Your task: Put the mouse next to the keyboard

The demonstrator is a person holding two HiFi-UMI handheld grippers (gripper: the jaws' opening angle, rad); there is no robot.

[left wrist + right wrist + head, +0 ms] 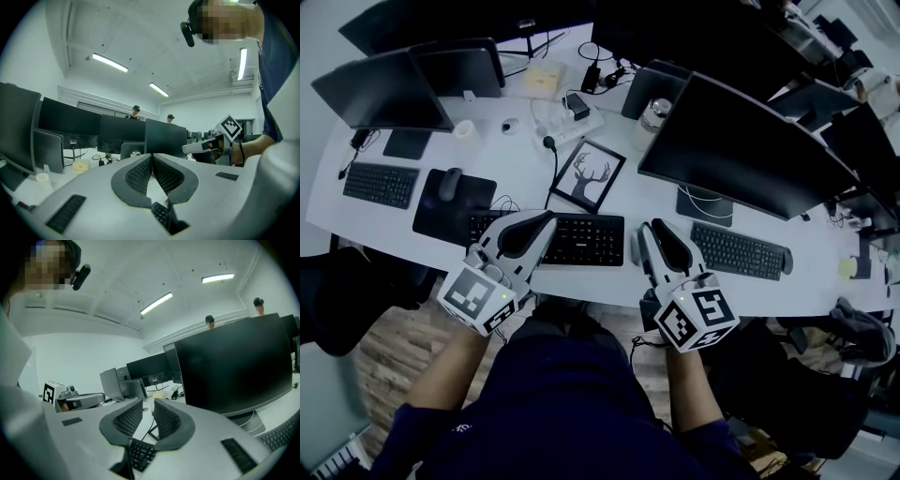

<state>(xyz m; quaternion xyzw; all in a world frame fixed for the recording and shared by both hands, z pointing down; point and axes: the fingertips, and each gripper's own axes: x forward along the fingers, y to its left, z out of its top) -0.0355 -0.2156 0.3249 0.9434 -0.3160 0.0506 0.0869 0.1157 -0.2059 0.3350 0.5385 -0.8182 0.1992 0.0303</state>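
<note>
- step in hand, as i read it: reach for the mouse [450, 183]. nothing is gripped yet.
- mouse sits left of the keyboard [581, 240] and a bit beyond it, on a black pad [441, 220] whose edge lies just beside the keyboard's left end.
- left tool [151, 158] is clenched, tips touching, nothing in it. it hovers over the keyboard's left end.
- right tool [148, 404] is released, with a narrow gap and nothing in it. it hovers just right of the keyboard.
- the left tool is nearer to the mouse, so use that one and open it wide before going down.
- come in from above, pads on the mouse's long sides, and grip low so the rounded shell doesn't squirt out.
- lift just clear and set it down flat on the bare surface [628, 206] just beside the keyboard, not touching the keys.
- look: the mouse is small, dark grey, a smooth oval hump, long axis pointing away from the person. can't tell if it's corded. probably light and slippery.
</note>
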